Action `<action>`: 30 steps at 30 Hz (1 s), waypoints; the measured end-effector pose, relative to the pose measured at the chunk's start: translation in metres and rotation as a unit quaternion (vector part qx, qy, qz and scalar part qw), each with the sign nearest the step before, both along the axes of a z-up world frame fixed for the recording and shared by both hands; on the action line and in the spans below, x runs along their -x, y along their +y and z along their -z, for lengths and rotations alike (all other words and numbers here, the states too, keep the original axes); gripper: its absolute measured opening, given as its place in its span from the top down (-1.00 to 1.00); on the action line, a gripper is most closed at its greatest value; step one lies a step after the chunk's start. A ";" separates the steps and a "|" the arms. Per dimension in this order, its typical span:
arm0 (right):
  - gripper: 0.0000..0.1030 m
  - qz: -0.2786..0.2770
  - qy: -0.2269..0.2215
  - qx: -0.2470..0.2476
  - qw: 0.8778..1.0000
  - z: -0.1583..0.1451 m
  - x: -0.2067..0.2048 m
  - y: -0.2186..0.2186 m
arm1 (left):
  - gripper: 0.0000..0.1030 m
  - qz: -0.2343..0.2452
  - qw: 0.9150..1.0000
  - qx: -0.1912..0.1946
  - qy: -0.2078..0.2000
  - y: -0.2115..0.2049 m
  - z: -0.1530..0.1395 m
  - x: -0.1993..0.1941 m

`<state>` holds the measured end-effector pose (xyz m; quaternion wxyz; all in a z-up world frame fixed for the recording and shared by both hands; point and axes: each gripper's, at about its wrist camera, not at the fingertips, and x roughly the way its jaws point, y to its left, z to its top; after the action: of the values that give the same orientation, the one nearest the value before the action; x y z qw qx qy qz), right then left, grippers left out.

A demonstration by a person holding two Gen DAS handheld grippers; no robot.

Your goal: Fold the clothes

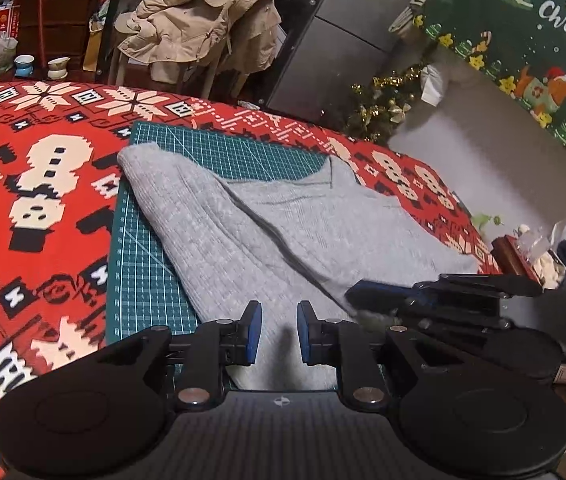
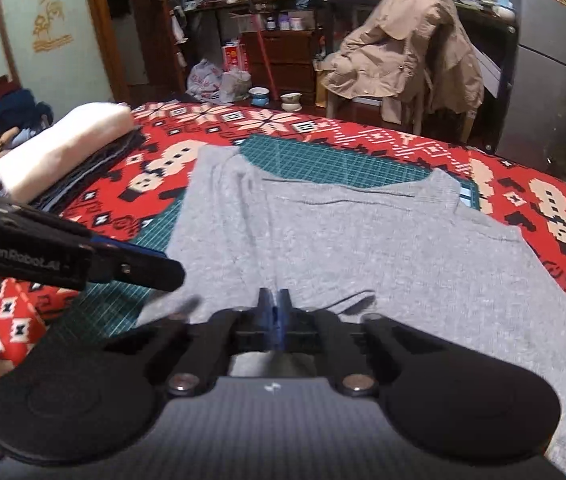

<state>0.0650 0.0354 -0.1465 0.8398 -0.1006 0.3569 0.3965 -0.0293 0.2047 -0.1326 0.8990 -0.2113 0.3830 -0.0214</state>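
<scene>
— Two tongs over our grey sweater (image 2: 363, 240), mid-frame on the green mat (image 1: 139, 280)?
— Yes — left tongs (image 1: 279, 330) apart, right tongs (image 2: 273, 306) together; whether on cloth, we cannot tell. Let's keep edges aligned.

A cluttered home room: beige coat (image 2: 403, 44) over chair, crowded shelves (image 2: 267, 8).

Left gripper (image 1: 279, 334) agape (right gripper (image 2: 274, 312) closed)
</scene>
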 end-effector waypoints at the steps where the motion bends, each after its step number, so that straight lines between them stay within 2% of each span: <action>1: 0.96 0.011 0.001 -0.006 1.000 -0.001 -0.005 -0.002 | 0.67 -0.001 1.000 -0.001 -0.001 0.001 -0.001 -0.002; 6: 0.96 0.073 0.013 -0.041 0.996 -0.013 -0.041 -0.018 | 0.67 -0.016 1.000 -0.009 0.003 0.009 0.003 -0.016; 12: 0.97 0.125 0.041 -0.070 0.989 -0.016 -0.089 -0.031 | 0.67 -0.009 1.000 -0.024 0.018 0.007 0.015 -0.026; 18: 0.97 0.163 0.071 -0.054 0.983 0.006 -0.122 -0.030 | 0.61 0.005 0.999 -0.041 0.026 0.005 0.020 -0.031; 27: 0.95 0.173 0.083 -0.053 0.980 0.032 -0.137 -0.026 | 0.61 0.016 0.998 -0.052 0.026 0.004 0.019 -0.032; 30: 0.84 0.174 0.082 -0.068 0.979 0.028 -0.136 -0.031 | 0.61 0.018 0.998 -0.058 0.020 0.001 0.014 -0.030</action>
<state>0.2012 0.0040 -0.1746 0.8688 0.0526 0.4085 0.2747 0.0011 0.2055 -0.1465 0.9014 -0.1525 0.4051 -0.0117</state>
